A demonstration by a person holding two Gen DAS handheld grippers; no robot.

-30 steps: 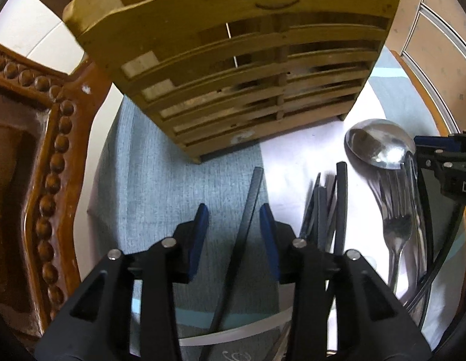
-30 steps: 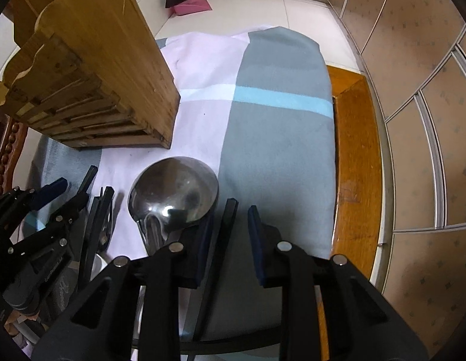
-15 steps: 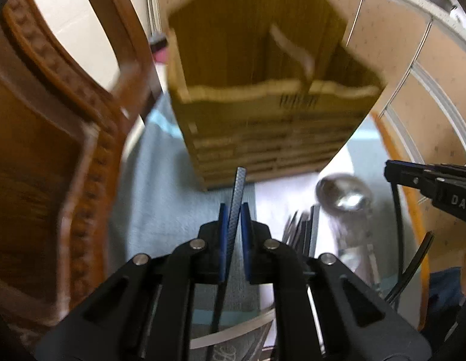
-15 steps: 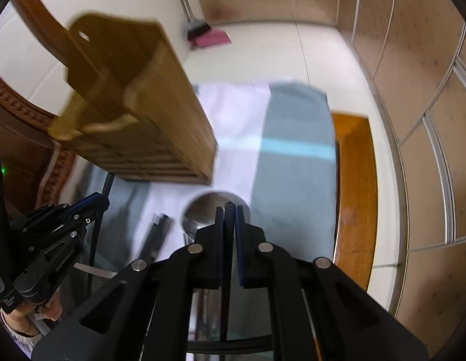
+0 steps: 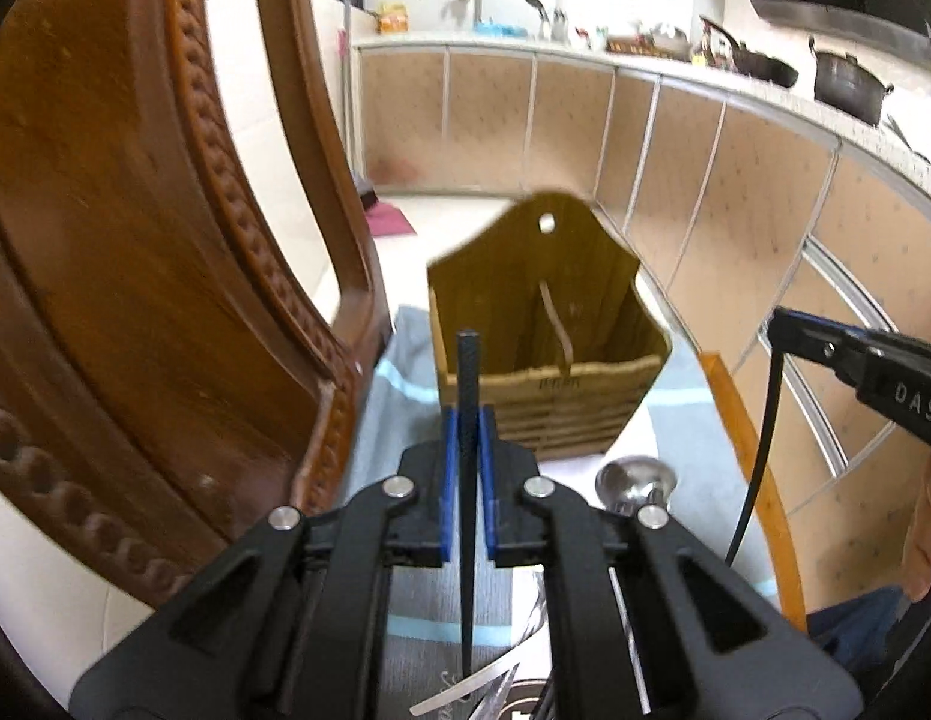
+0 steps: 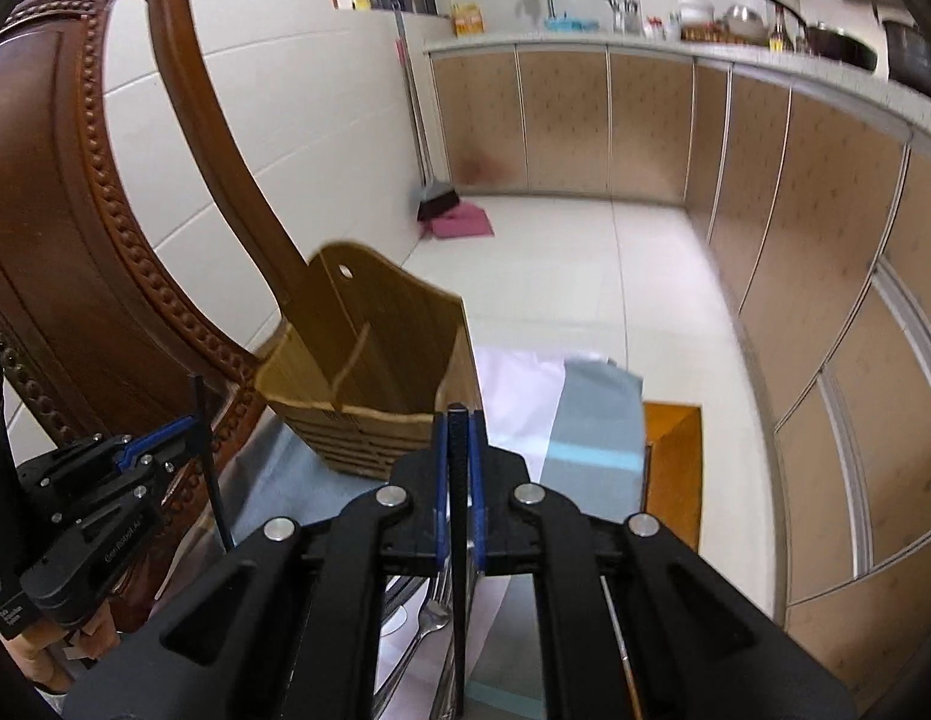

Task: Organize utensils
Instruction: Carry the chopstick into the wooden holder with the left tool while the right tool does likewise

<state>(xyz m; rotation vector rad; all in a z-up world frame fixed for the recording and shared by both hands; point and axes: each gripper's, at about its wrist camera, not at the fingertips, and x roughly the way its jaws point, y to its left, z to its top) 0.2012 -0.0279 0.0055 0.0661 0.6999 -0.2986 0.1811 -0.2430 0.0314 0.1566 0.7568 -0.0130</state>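
Left gripper pinches a black chopstick between its blue pads; the jaws have just been closing and now clamp it. The stick runs straight through the gripper, its blunt end at 12 o'clock and its thin end at 6. Beyond that blunt end, also at 12 o'clock, stands the wooden holder with a slatted front and a divider inside, on a grey and white cloth. A steel ladle lies on the cloth at 2 o'clock from the pads, just in front of the holder. A carved chair back fills the 9 to 11 o'clock side.

Right gripper likewise clamps a second black chopstick, its jaws having just closed on it; the stick points to 12 o'clock and hangs down past 6. A fork lies below the jaws at 7 o'clock, among other cutlery too hidden to name. The holder sits at 11 o'clock from this gripper, against the chair. The left gripper with its stick shows at 9 o'clock. Kitchen cabinets and tiled floor lie beyond.
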